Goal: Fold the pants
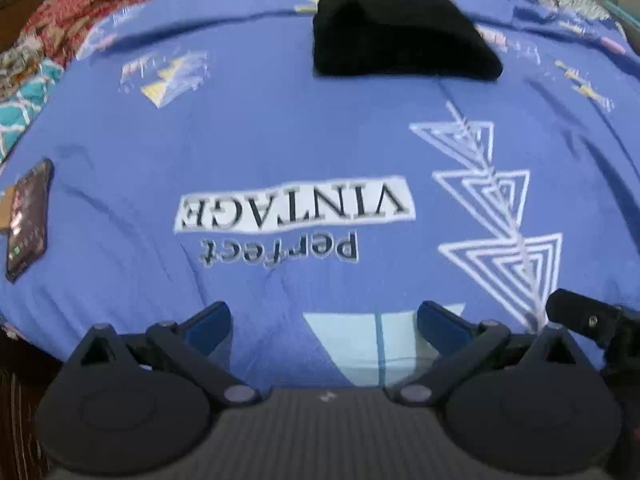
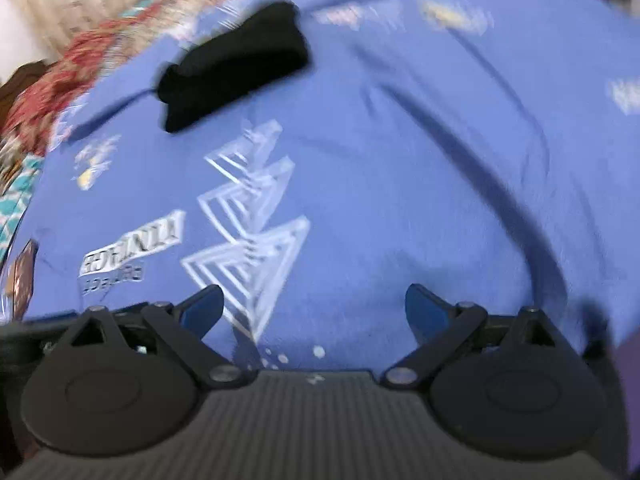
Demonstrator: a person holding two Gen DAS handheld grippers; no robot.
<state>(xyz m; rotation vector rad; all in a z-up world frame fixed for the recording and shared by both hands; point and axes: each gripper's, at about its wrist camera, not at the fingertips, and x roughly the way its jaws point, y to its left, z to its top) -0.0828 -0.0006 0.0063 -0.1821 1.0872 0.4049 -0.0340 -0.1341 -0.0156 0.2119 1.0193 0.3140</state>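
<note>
Blue bedsheet (image 1: pixel 280 140) — folded black pants (image 1: pixel 400 32) far ahead of both spread, empty grippers.

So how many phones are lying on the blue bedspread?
1. The phone lies at the bedspread's left edge, far from the folded black pants. More may be out of view.

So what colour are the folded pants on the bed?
Plain black; the pants show sharpest in the left wrist view, lying on the blue bedsheet.

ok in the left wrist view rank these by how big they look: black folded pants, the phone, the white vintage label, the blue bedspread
1. blue bedspread
2. black folded pants, though they lie farthest away
3. white VINTAGE label
4. phone, edge distortion makes it unsure
</note>
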